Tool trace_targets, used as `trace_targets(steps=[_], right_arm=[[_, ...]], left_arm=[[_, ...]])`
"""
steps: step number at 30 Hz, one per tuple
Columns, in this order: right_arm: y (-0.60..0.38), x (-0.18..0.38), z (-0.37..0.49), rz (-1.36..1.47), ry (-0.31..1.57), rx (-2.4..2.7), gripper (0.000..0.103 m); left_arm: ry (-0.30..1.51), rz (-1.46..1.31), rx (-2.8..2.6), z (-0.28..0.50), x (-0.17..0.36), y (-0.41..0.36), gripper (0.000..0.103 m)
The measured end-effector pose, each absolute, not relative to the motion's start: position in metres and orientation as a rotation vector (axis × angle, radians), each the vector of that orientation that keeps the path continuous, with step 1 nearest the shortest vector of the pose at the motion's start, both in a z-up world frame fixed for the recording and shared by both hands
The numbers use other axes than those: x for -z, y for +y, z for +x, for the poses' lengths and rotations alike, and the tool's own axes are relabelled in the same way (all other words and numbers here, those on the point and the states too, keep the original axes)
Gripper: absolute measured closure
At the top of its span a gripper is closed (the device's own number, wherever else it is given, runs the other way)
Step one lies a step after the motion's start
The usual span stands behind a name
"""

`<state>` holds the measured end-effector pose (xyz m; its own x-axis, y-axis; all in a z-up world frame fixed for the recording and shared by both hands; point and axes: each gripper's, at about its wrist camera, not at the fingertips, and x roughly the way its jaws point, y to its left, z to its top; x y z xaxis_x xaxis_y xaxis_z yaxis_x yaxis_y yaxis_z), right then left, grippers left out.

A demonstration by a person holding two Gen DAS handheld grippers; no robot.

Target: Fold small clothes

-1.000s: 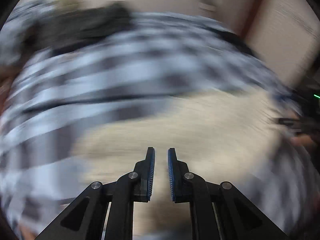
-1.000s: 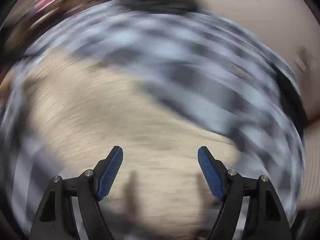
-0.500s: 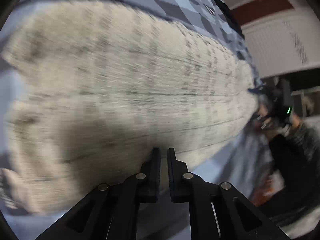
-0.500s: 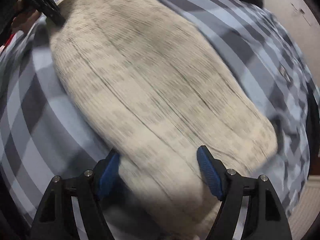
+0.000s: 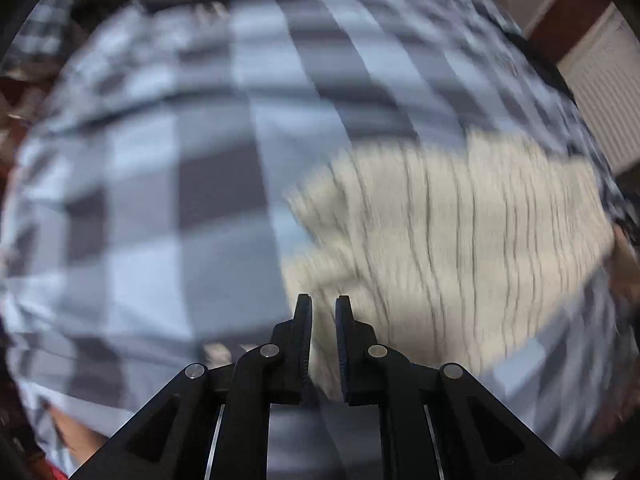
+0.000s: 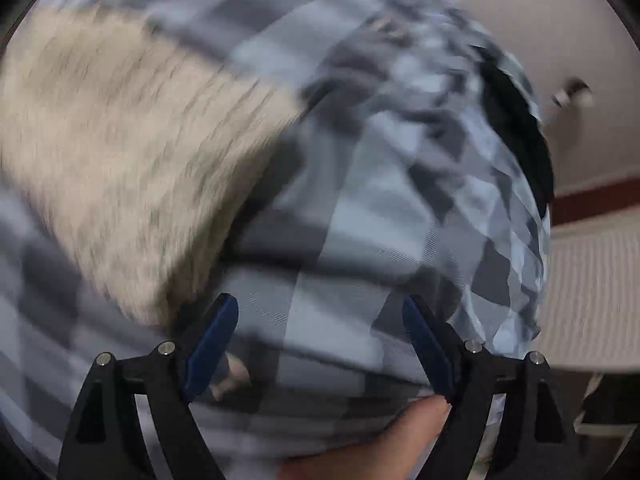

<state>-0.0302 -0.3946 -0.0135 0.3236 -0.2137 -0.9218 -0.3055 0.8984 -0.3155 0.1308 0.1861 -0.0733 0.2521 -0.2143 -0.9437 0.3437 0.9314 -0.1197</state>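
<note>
Between folds: both grippers hover over the bedding, neither holding cloth.

Left wrist: the left gripper (image 5: 323, 308) is nearly closed and empty; the cream ribbed knit garment (image 5: 460, 240) lies ahead-right on the blue-grey checked bedsheet (image 5: 180, 160).
Right wrist: the right gripper (image 6: 320, 320), jaws just widened, empty; the garment sits ahead-left. Next likely needs an edge grasped.

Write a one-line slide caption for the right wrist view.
Open right gripper over a blue-grey checked cover, with a beige ribbed knit garment lying to its left.
</note>
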Motion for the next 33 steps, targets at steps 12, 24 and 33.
trace_targets(steps=[12,24,33], right_arm=[[-0.240,0.008,0.029,-0.034,1.144,-0.255,0.020],[-0.290,0.075,0.059,-0.006,1.240,-0.227,0.020],[-0.431,0.084,0.045,0.130,1.299,0.107,0.017]], left_arm=[[1.190,0.017,0.604,0.112,0.075,0.002,0.093],[1.251,0.036,0.619,0.112,0.115,0.023,0.094],[1.265,0.133,0.374,0.112,0.100,0.105,0.093]])
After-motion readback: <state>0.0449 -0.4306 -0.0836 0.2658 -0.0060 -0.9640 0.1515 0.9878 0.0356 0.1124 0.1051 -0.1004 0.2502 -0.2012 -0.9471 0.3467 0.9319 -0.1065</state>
